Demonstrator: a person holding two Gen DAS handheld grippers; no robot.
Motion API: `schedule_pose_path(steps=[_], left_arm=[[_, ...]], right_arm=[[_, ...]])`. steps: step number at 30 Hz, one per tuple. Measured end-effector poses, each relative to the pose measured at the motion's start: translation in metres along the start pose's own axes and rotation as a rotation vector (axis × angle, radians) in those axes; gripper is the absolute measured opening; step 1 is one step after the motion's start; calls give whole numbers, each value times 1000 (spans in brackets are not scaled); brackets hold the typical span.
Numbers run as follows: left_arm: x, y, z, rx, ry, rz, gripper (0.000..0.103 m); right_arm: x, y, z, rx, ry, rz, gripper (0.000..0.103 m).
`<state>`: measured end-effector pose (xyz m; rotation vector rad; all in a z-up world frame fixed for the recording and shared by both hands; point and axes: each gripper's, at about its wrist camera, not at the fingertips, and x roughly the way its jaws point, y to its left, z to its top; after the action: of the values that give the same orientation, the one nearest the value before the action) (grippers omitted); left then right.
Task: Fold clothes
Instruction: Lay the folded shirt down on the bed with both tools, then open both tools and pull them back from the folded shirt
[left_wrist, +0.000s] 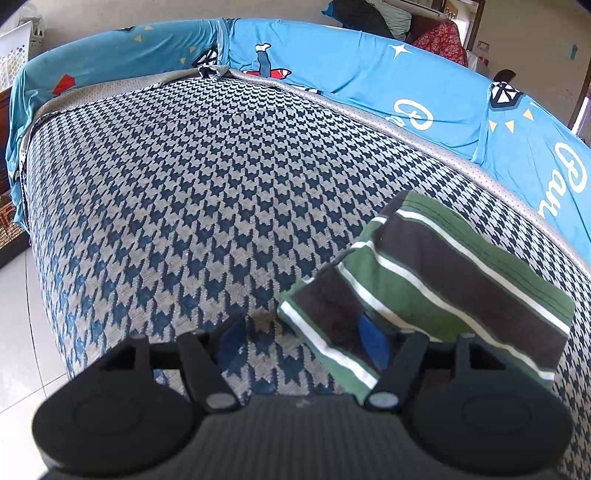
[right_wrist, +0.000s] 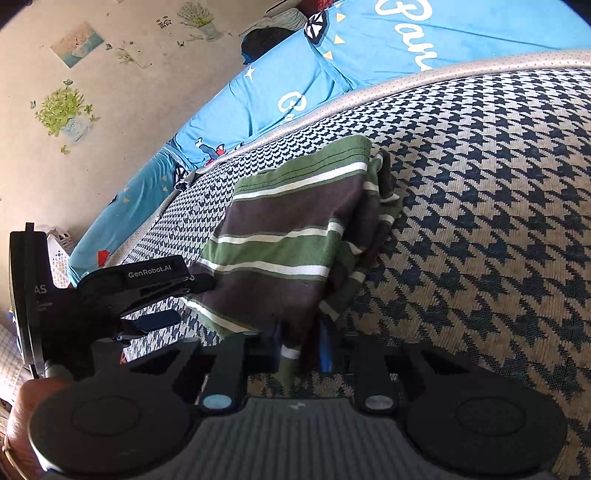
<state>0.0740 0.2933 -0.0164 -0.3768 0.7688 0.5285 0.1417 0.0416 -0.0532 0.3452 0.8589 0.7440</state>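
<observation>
Two grippers in view, both low over the houndstooth seat cushion (left_wrist: 192, 192).

Left wrist view: your left gripper (left_wrist: 303, 339) is spread wide, gripping nothing. Its blue pads (left_wrist: 231, 338) are well apart; the right-hand pad lies against the near corner of the folded striped garment (left_wrist: 424, 280), lower right of frame. Can't tell whether that pad is under or just over the cloth edge. Garment's near edge is cut off by the gripper body. Small brownish mark on the cushion betw. the fingers, too blurred to ID.

Right wrist view: your right gripper (right_wrist: 301, 354) is clenched on a near corner of the striped garment (right_wrist: 295, 236); green/white cloth is pinched betw. the two blue pads, center bottom of frame. How deep the bite goes is hidden by the cloth itself. Garment is green, dark brown, white stripes, folded in layers, edges stacked along its right side; layer count unclear. Left gripper (right_wrist: 173, 299) shows at left edge of this frame, one finger touching the garment's left corner, jaws apart.

Blue printed cover (left_wrist: 369, 70) drapes the sofa back, upper frame; white lettering cut off at right. Part of a hand (right_wrist: 22, 421) at lower left, mostly hidden. Wall decals (right_wrist: 62, 110) upper left. White perforated basket (left_wrist: 14, 51) upper left, cropped.
</observation>
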Motion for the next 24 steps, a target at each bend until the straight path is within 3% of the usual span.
schedule_pose_path(steps=[4,8,14,18,19,24], left_arm=[[-1,-4,2,17,-4,20,68],[-4,-5,4,-8,48,-1,68],[-14,-14,-1,69,73,29,69],[-9,-13,-4,99,92,53,89],[-7,-12,-5,105,96,59,92],[-21,-11,-7,119,114,18,92]], right_arm=[[-5,5,3,-17,-14,-17,6],[-22,9,18,-37,-31,-29,6],[-31,-5,24,22,13,-69,4],[-30,4,12,-130,1,-235,5],[-33,6,11,-148,-5,-243,6],[-52,14,2,-208,-8,-270,6]])
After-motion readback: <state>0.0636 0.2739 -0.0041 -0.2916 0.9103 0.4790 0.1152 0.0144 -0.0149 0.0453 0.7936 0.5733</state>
